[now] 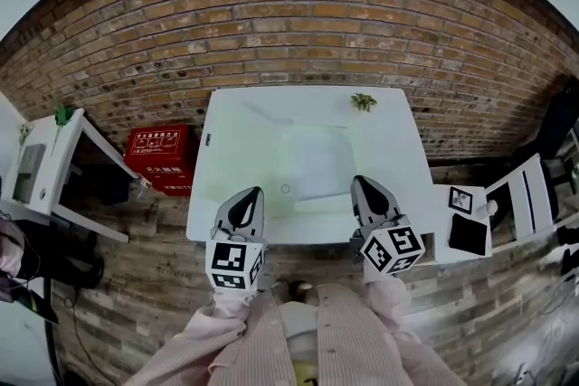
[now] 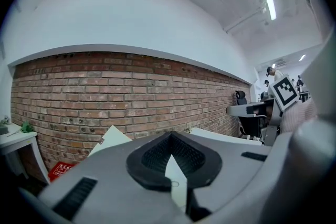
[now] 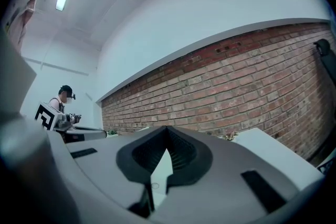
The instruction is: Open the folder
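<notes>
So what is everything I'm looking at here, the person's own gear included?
table: one, white, centre, against the wall
folder: one, pale and see-through, flat on the table's middle
plant: one, green, table's far right edge
box: one, red, on the floor left of the table
side table: one, white, far left
stand: one, white, right of the table
brick wall: one, reddish brown, behind everything
floor: wooden, grey-brown
left gripper: one, grey with marker cube, fingers shut, empty, over the table's near edge
right gripper: one, same look, fingers shut, empty
sleeves: two, pink striped, bottom
</notes>
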Demonstrator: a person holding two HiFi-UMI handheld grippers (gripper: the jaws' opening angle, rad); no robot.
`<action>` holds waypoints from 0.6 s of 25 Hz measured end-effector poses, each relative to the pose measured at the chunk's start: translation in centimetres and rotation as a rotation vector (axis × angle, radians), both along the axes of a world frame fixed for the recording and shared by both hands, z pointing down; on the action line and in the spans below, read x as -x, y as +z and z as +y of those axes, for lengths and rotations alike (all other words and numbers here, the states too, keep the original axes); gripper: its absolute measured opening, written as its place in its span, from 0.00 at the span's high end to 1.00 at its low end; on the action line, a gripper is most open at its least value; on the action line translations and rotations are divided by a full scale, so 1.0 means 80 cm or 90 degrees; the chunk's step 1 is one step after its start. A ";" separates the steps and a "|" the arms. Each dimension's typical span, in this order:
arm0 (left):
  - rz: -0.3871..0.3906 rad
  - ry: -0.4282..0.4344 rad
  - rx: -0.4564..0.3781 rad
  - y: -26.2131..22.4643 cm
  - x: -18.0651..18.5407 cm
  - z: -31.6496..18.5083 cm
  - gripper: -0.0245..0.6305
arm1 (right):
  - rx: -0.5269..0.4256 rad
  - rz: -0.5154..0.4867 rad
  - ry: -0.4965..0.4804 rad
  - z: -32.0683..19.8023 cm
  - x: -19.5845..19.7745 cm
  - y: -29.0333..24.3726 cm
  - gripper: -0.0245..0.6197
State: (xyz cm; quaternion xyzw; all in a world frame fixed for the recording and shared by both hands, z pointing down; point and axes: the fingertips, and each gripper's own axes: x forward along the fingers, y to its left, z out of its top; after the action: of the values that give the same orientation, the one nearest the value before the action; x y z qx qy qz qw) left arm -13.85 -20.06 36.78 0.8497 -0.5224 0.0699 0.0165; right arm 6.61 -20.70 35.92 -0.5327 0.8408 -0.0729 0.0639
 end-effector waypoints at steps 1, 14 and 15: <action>0.002 -0.003 -0.001 -0.001 0.003 0.000 0.97 | 0.000 -0.002 0.002 0.000 -0.001 -0.001 0.96; 0.019 -0.026 -0.017 -0.020 0.026 -0.007 0.97 | -0.027 -0.019 0.025 -0.003 -0.013 -0.029 0.96; 0.021 -0.027 -0.019 -0.021 0.028 -0.007 0.97 | -0.028 -0.020 0.027 -0.004 -0.013 -0.032 0.96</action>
State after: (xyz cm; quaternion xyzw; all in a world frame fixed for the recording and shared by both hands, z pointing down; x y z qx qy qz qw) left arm -16.06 -20.66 35.07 0.8398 -0.5406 0.0477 0.0142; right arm 7.62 -20.98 33.38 -0.5474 0.8297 -0.0611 0.0902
